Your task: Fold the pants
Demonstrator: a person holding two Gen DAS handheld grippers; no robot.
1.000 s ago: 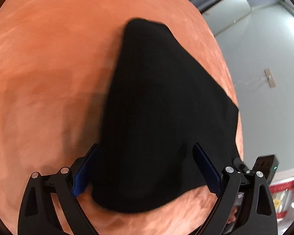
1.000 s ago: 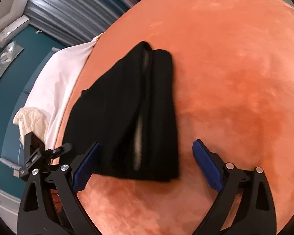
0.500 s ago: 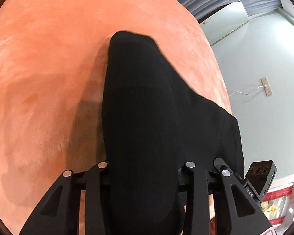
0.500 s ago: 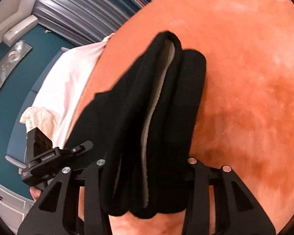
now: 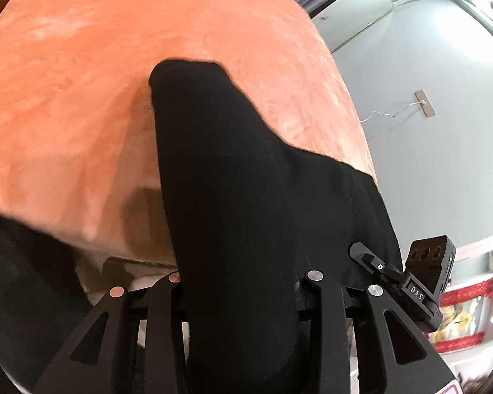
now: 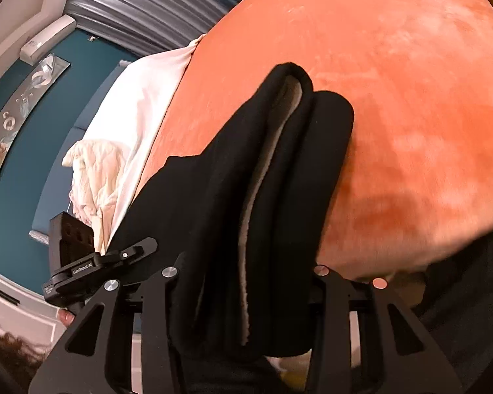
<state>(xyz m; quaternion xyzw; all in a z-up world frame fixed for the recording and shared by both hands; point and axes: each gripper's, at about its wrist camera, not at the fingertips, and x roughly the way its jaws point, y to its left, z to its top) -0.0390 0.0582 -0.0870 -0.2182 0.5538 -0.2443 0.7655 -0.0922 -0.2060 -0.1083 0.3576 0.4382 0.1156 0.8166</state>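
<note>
The black pants point(image 5: 233, 203) are a folded bundle with a pale fleece lining point(image 6: 263, 197) showing between the layers. They hang from both grippers over the orange plush blanket point(image 5: 82, 98). My left gripper point(image 5: 243, 282) is shut on one end of the bundle. My right gripper point(image 6: 246, 279) is shut on the other end. The cloth hides both sets of fingertips. The other gripper's body shows at the edge of each view, in the left wrist view point(image 5: 427, 275) and in the right wrist view point(image 6: 79, 256).
The orange blanket point(image 6: 394, 82) covers a bed. A white sheet and a crumpled cream cloth point(image 6: 95, 170) lie at its far side by a teal wall point(image 6: 42, 124). A grey wall point(image 5: 443, 164) stands beyond the bed's other side. The near blanket edge point(image 5: 92, 239) is below.
Both grippers went from open around the bundle's ends to shut on them. The pants have been lifted off the blanket and drawn back toward its near edge.
</note>
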